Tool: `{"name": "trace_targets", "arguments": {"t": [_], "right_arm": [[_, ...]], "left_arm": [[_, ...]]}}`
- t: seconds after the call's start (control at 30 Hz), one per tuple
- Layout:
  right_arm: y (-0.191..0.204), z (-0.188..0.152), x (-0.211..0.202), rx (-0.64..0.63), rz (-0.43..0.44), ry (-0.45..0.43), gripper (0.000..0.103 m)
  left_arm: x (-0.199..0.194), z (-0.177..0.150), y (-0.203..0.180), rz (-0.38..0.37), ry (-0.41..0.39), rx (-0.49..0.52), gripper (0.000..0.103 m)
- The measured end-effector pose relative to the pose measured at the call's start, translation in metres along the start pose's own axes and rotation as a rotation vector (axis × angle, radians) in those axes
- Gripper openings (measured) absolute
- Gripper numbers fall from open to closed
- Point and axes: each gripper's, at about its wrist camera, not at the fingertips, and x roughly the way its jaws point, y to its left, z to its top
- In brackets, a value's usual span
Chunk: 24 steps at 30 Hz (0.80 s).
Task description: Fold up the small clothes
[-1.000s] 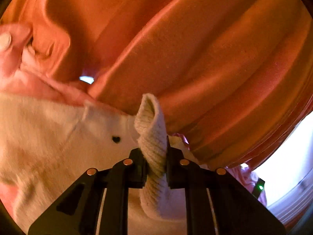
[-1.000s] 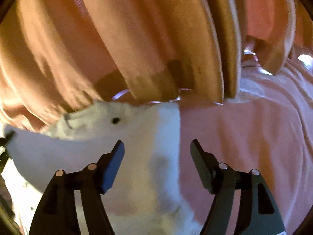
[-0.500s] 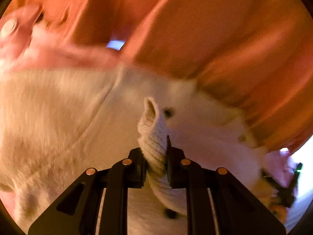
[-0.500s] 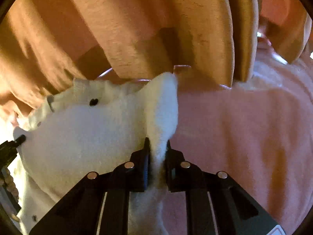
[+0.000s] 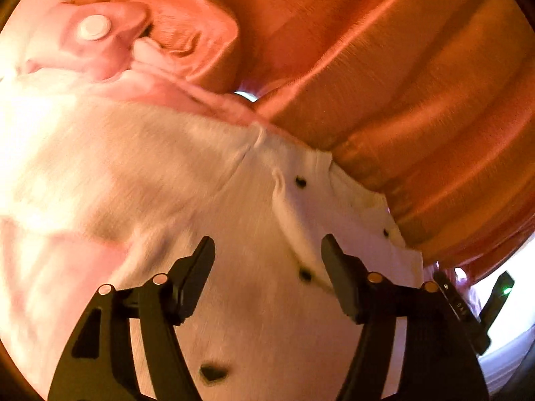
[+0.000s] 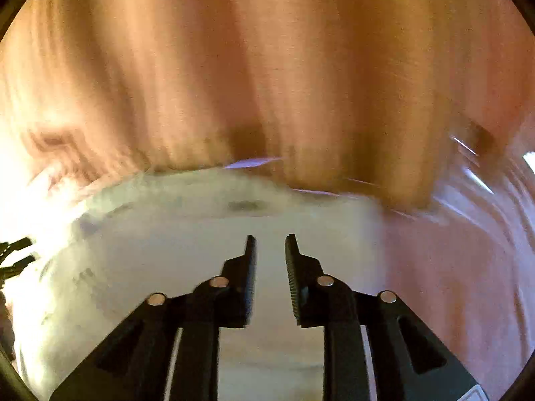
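A small white knit garment (image 5: 234,200) with dark heart-shaped spots lies on a pink bed cover (image 5: 100,53). My left gripper (image 5: 267,250) is open just above it, with a raised fold of the knit between the jaws and nothing held. In the blurred right wrist view the same white garment (image 6: 187,234) lies flat under my right gripper (image 6: 270,244), whose jaws stand a narrow gap apart and hold nothing. The right gripper also shows at the right edge of the left wrist view (image 5: 468,300).
Orange curtain folds (image 5: 401,67) hang close behind the garment and fill the top of both views (image 6: 267,67). A pink cushion with a white button (image 5: 94,27) lies at the upper left. Pink bedding (image 6: 451,284) stretches to the right of the garment.
Both grippers have opened and let go of the white garment, which has dropped flat on the bed. The right wrist view is now blurred by motion.
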Motion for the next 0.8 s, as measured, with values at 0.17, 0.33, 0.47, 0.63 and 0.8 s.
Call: {"name": "trace_targets", "arguments": {"t": [0.17,0.33,0.47,0.63,0.8], "right_arm": [[0.141,0.002,0.058,-0.285,0.175,0.140,0.023],[0.158,0.015,0.118,-0.247,0.120,0.210,0.021],[0.111,0.042,0.104,0.057,0.298,0.165,0.010],[0.116,0.039,0.115,0.086,0.413,0.264,0.014],[0.125,0.036,0.108,0.077,0.398,0.235,0.015]], "left_arm": [[-0.019,-0.024,0.008,0.010,-0.034,-0.021,0.064],[-0.017,-0.032,0.013,0.088,-0.041,0.044,0.064],[-0.022,-0.030,0.009,0.127,-0.063,0.083,0.064],[-0.024,-0.028,0.013,0.081,-0.069,0.030,0.073],[-0.029,-0.027,0.020,0.085,-0.081,-0.010,0.074]]}}
